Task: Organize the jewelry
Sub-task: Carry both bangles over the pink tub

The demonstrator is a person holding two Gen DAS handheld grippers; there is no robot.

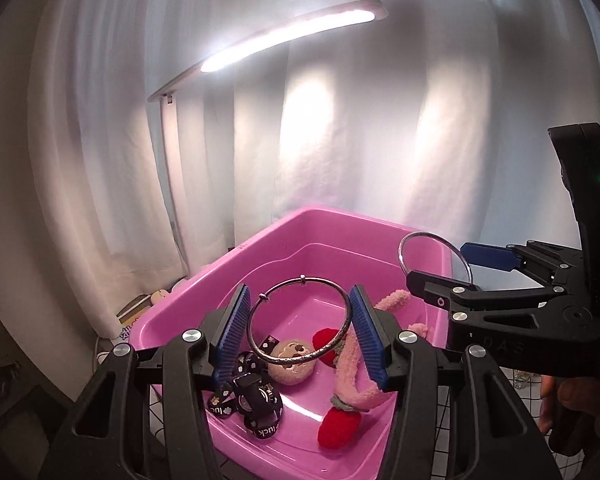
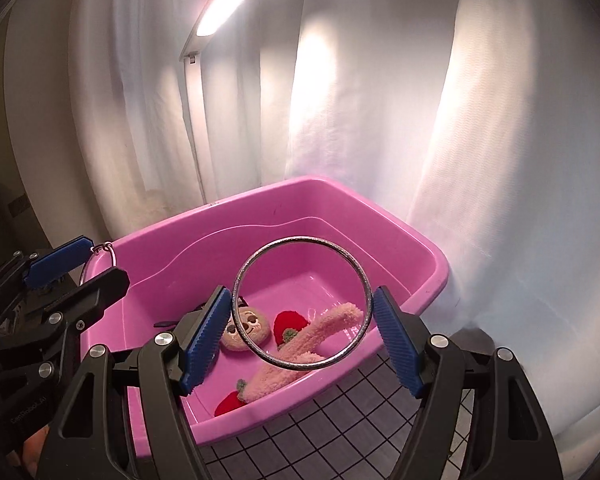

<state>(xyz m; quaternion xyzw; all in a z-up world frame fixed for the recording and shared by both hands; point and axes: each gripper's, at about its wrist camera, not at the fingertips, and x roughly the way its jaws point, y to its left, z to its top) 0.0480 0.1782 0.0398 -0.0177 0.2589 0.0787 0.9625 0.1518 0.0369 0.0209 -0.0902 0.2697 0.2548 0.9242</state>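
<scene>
My left gripper (image 1: 300,297) is shut on a thin silver bangle with small beads (image 1: 256,344), pinched across its width by the blue pads. It hangs above a pink tub (image 1: 260,236). My right gripper (image 2: 302,297) is shut on a larger plain silver bangle (image 2: 300,239), likewise held over the pink tub (image 2: 340,192). Each gripper shows in the other's view: the right one (image 1: 448,268) with its plain bangle (image 1: 403,248), the left one (image 2: 92,265) with its beaded bangle (image 2: 109,249). They are side by side and apart.
In the tub lie a plush face (image 2: 246,330), a pink plush band (image 2: 320,330), red plush pieces (image 1: 338,428) and a black printed ribbon (image 1: 256,400). A lit desk lamp (image 1: 292,36) and white curtain (image 2: 380,100) stand behind. A grid-patterned mat (image 2: 332,432) lies in front.
</scene>
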